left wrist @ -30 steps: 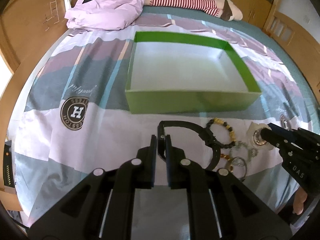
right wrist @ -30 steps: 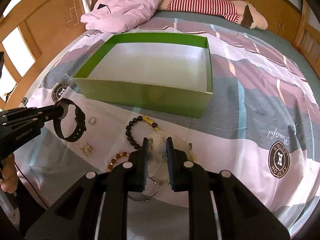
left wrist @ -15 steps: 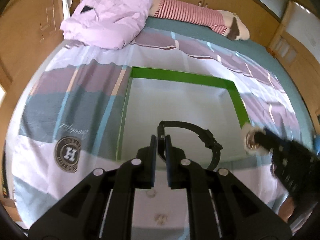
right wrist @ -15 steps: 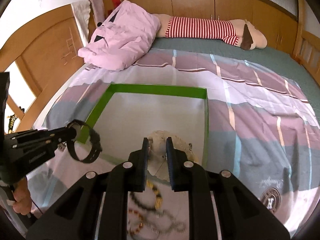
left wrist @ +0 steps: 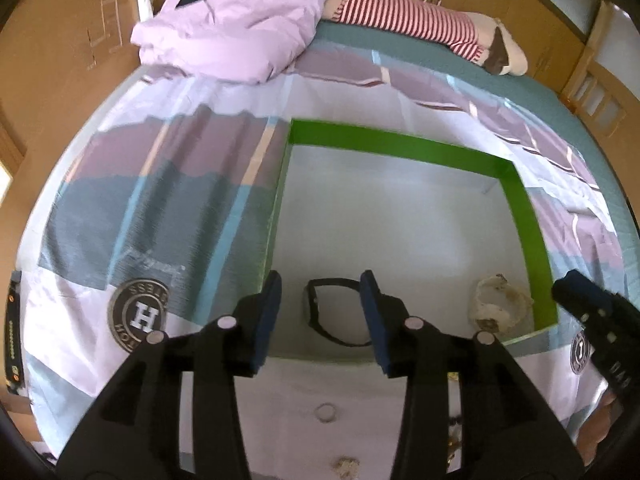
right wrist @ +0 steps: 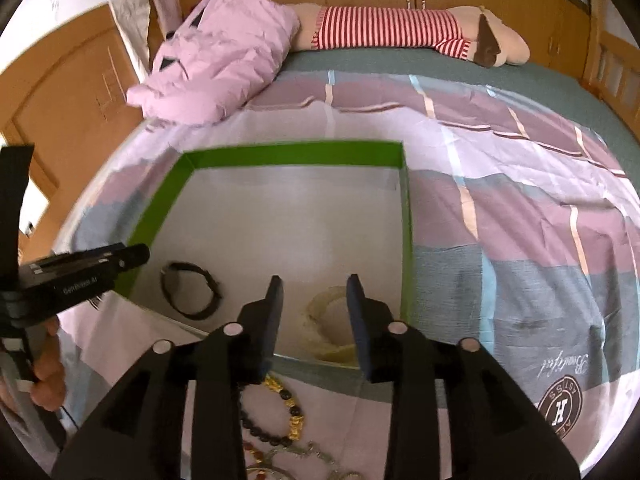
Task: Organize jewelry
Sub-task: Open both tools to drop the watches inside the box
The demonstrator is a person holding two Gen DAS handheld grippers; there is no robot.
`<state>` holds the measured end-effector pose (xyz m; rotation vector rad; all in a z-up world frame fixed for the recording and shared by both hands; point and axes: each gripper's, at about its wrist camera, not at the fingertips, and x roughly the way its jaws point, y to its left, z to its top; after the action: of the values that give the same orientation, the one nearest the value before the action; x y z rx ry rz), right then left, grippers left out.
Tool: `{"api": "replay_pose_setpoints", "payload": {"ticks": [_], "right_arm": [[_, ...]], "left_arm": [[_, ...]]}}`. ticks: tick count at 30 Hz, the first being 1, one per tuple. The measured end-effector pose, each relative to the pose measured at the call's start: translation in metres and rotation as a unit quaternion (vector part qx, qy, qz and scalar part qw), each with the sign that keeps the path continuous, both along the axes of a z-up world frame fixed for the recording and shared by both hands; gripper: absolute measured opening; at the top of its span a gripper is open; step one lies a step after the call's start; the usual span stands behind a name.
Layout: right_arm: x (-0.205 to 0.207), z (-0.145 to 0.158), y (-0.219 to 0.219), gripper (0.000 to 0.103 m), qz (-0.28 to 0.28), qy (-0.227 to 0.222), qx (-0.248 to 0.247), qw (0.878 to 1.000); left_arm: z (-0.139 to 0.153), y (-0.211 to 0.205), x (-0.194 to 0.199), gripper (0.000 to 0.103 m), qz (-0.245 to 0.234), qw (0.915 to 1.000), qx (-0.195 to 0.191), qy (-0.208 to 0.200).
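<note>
Inside the green box [left wrist: 532, 240] lie a black watch [left wrist: 320, 312] and a pale bracelet [right wrist: 320, 312]; both grippers, left [left wrist: 320, 308] and right [right wrist: 314, 304], are opening, nothing pinched.

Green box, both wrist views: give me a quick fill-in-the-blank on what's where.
1. The black watch lies inside the ____ box.
2. The pale bracelet lies in the box's near ____ corner, seen from the left wrist view.
3. The beaded bracelet lies ____ the box, on the bedsheet.

Missing: green; right; outside
</note>
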<state>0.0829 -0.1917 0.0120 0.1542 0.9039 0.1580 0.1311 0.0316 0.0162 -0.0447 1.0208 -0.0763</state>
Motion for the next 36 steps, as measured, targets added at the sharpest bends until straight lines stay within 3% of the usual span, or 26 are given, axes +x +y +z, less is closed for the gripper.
{"api": "replay_pose_setpoints", "payload": {"ticks": [2,4,5,6,9,10,13,17,21,23,27,30,31,32,36], "right_arm": [[-0.007,0.012,-0.004,0.034,0.002,0.003,0.016,1.0],[-0.017,0.02,-0.004,0.034,0.019,0.011,0.034,0.999],[-0.022,0.022,-0.003,0.034,0.026,0.014,0.037,0.999],[-0.028,0.022,-0.001,0.034,0.035,0.02,0.038,0.998],[-0.051,0.006,0.011,0.034,0.082,0.055,0.028,0.995],[-0.058,-0.006,0.017,0.034,0.094,0.063,0.002,0.994],[-0.058,-0.03,0.024,0.034,0.087,0.088,-0.049,0.991],[-0.048,-0.048,0.014,0.034,0.061,0.126,-0.054,0.989],[-0.047,-0.065,0.005,0.034,0.064,0.192,-0.075,0.976],[-0.059,-0.069,0.003,0.043,0.084,0.208,-0.084,0.971],[-0.071,-0.083,0.0,0.044,0.078,0.224,-0.138,0.962],[-0.069,-0.101,0.002,0.043,0.082,0.249,-0.13,0.956],[-0.07,-0.1,0.004,0.034,0.086,0.248,-0.125,0.957],[-0.071,-0.098,0.007,0.01,0.095,0.246,-0.115,0.958],[-0.073,-0.082,0.007,0.009,0.088,0.211,-0.099,0.969]], "left_arm": [[0.009,0.001,-0.013,0.043,-0.009,1.0,0.002,-0.001],[0.012,0.002,-0.026,0.053,-0.023,0.9997,0.001,0.004],[0.011,0.004,-0.035,0.066,-0.027,0.9996,0.001,0.011],[0.008,0.006,-0.042,0.068,-0.027,0.9995,-0.001,0.019],[-0.008,0.009,-0.057,0.065,-0.04,0.9983,0.002,0.044],[-0.015,0.01,-0.059,0.062,-0.04,0.9979,0.006,0.051],[-0.038,0.004,-0.061,0.059,-0.05,0.9952,0.028,0.078],[-0.056,-0.004,-0.06,0.059,-0.056,0.9926,0.047,0.097],[-0.07,-0.012,-0.06,0.066,-0.066,0.9901,0.077,0.097],[-0.075,-0.014,-0.06,0.066,-0.065,0.9888,0.092,0.098],[-0.084,-0.014,-0.055,0.066,-0.059,0.9877,0.09,0.114],[-0.087,-0.018,-0.057,0.066,-0.062,0.987,0.092,0.117],[-0.087,-0.02,-0.058,0.066,-0.064,0.9867,0.095,0.116],[-0.087,-0.02,-0.059,0.066,-0.065,0.9866,0.097,0.115],[-0.085,-0.017,-0.059,0.067,-0.062,0.9876,0.091,0.112]]}}
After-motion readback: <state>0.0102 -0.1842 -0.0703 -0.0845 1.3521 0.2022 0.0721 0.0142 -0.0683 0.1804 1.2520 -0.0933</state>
